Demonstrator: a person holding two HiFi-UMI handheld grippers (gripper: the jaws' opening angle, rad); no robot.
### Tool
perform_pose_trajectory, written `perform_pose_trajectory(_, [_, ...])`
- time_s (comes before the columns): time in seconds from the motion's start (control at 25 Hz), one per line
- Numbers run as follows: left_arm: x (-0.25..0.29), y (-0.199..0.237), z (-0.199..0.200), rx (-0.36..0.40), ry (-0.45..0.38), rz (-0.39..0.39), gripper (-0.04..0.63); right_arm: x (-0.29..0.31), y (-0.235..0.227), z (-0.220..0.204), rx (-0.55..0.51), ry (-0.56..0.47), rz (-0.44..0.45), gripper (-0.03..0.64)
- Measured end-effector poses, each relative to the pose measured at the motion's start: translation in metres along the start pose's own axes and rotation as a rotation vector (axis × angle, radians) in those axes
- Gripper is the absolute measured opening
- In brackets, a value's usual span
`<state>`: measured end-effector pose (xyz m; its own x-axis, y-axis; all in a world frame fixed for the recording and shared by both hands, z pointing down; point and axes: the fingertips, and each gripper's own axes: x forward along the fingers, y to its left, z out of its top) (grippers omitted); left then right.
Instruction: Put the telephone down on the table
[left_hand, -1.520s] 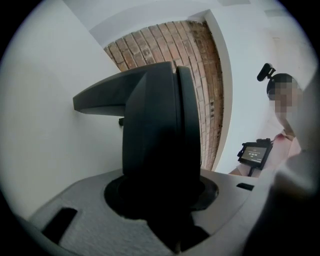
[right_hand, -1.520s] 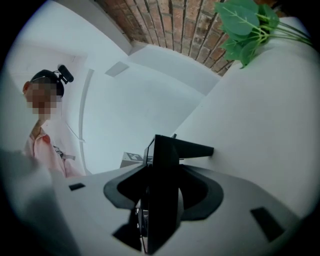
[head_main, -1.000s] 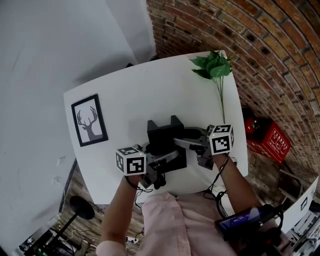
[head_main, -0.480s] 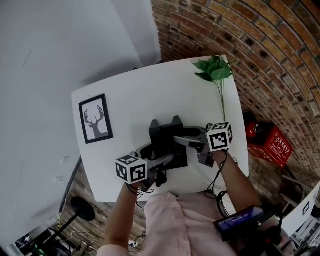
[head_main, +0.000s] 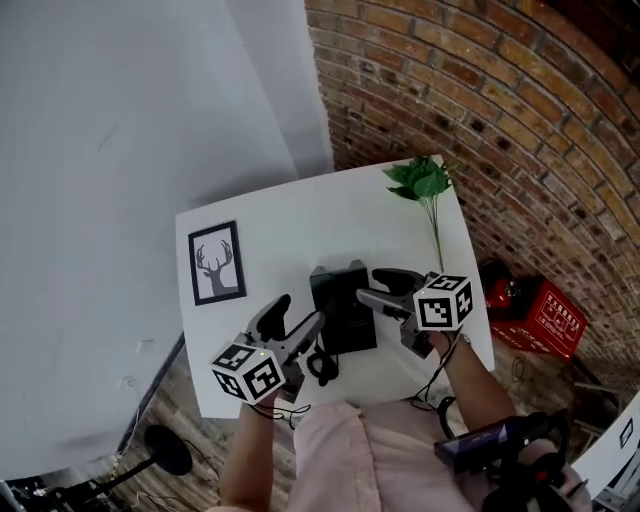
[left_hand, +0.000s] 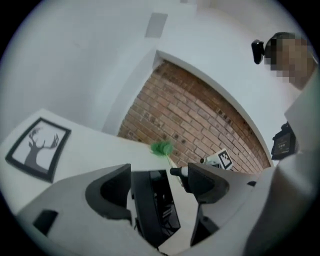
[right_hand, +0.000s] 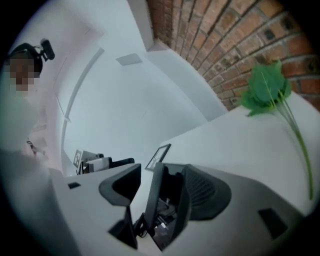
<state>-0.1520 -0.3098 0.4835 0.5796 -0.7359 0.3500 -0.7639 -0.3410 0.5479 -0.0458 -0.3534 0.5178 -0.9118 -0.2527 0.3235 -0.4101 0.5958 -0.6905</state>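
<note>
Deer picture (head_main: 216, 263) lying flat; leafy sprig (head_main: 424, 183); red crate (head_main: 538, 317) by brick wall (head_main: 520, 120).

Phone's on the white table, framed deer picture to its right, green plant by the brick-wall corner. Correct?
One slip: the framed deer picture lies to the left of the telephone, not its right, as the head view shows. The telephone is on the white table, and the green plant lies at the corner by the brick wall.

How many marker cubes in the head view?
2. One marker cube on the left hand-held gripper, at the table's near edge; the other on the right hand-held gripper, beside the telephone.
</note>
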Motion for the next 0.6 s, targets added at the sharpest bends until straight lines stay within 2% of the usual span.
perform_pose_trajectory(0.08, [-0.016, -0.021, 0.048, 0.131, -0.123, 0.045, 0.321, -0.013, 0.026, 0.035, -0.100, -0.076, -0.020, 0.250])
perform_pose_trajectory(0.2, [-0.047, -0.062, 0.121, 0.324, -0.306, 0.134, 0.213, -0.037, 0.081, 0.092, -0.306, -0.210, -0.067, 0.179])
perform_pose_trajectory(0.32, [-0.071, -0.087, 0.179, 0.434, -0.471, 0.233, 0.000, -0.060, 0.134, 0.146, -0.561, -0.360, -0.146, 0.101])
perform_pose_trajectory(0.44, [-0.084, -0.101, 0.209, 0.498, -0.545, 0.314, 0.000, -0.079, 0.168, 0.174, -0.720, -0.470, -0.221, 0.015])
perform_pose_trajectory(0.6, [-0.085, -0.118, 0.218, 0.560, -0.580, 0.338, 0.000, -0.093, 0.178, 0.183, -0.802, -0.524, -0.300, 0.006])
